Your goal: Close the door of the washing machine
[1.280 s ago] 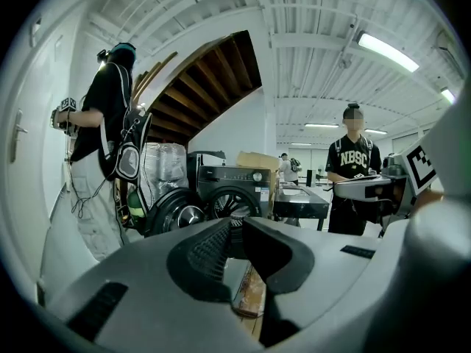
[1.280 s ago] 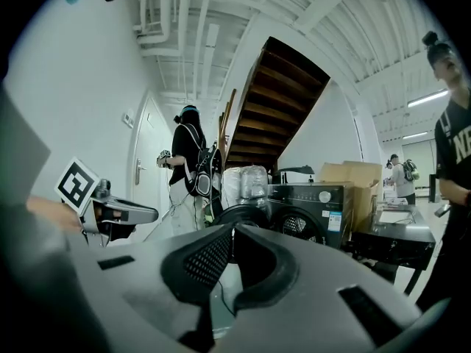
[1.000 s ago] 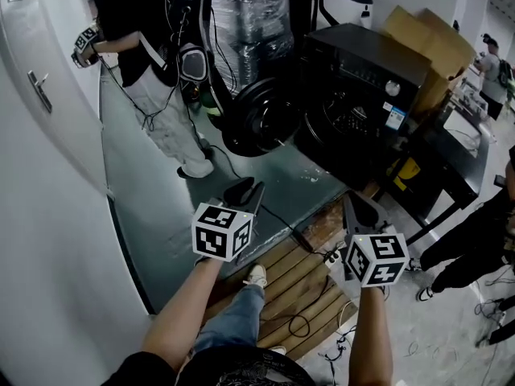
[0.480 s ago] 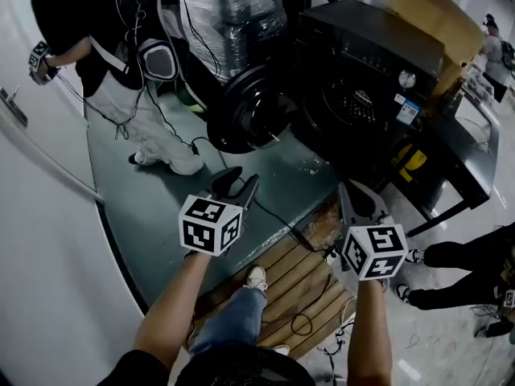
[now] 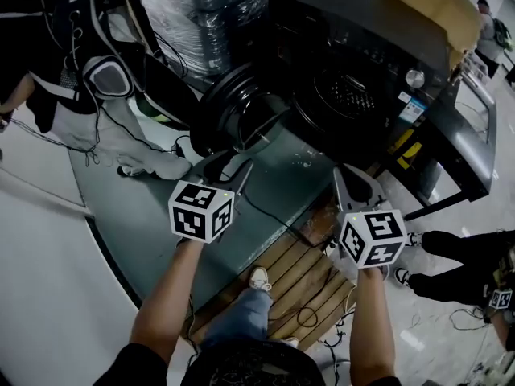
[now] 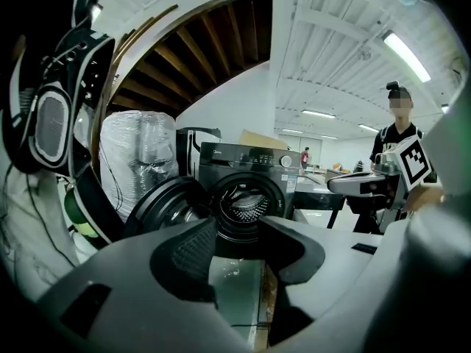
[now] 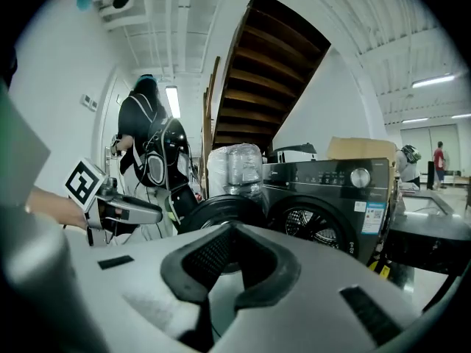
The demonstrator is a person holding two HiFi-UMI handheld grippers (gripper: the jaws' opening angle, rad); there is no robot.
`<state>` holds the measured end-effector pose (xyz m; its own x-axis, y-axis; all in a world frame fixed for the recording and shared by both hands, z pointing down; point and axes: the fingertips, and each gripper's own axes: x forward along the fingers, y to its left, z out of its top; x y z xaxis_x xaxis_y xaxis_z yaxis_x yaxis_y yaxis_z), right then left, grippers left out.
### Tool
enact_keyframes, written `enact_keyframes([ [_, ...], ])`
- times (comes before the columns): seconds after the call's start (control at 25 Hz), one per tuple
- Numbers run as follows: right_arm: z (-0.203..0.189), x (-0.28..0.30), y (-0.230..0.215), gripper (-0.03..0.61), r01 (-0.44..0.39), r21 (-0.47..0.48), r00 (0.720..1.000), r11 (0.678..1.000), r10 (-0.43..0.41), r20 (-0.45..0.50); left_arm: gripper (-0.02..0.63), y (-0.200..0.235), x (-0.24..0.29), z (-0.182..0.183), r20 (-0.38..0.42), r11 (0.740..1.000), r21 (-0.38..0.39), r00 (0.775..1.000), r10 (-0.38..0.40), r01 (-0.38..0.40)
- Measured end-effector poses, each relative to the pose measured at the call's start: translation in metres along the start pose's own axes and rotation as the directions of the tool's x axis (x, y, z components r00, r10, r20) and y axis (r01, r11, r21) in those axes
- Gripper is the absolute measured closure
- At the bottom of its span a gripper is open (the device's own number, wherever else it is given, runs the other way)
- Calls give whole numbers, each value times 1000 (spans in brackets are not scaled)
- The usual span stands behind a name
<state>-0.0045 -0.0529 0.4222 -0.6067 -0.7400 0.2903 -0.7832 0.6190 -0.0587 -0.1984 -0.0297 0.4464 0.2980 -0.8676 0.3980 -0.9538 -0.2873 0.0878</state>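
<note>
The round black hinged door [image 5: 231, 115] stands wide open at the left of the black front-loading washing machine [image 5: 362, 63]. It is likely rigid and free-swinging, so push on its outer rim. Left gripper [image 5: 231, 167]: jaws have just been opening, now wide and empty. Right gripper [image 5: 352, 182]: jaws together, empty.

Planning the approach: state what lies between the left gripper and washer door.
Left gripper view: only bare floor between door and left gripper, whose empty jaws have just been opening.
</note>
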Motion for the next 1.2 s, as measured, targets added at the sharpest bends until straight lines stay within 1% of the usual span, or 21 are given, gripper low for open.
enact_keyframes([
  [0.16,14,24,-1,555,29,3,999,1000,-29,-29,428,23,20,15,-15,999,-7,999,-35,35],
  [0.32,41,41,3,555,41,4,998,999,-41,-47,423,41,29,40,-24,998,-2,998,-58,58],
  [0.56,73,48,18,555,34,0,998,999,-34,-57,408,56,27,67,-49,997,4,995,-82,83],
  [0.72,87,49,20,555,38,4,998,999,-38,-54,402,65,26,81,-54,996,3,995,-89,89],
  [0.88,99,49,20,555,43,7,998,999,-42,-44,400,71,28,89,-71,994,24,992,-100,102],
  [1.04,106,55,23,555,31,-5,999,1000,-31,-36,400,78,37,89,-103,992,48,988,-115,120],
  [1.2,109,63,20,555,19,-4,999,1000,-19,-31,399,86,47,84,-150,985,104,981,-122,138],
])
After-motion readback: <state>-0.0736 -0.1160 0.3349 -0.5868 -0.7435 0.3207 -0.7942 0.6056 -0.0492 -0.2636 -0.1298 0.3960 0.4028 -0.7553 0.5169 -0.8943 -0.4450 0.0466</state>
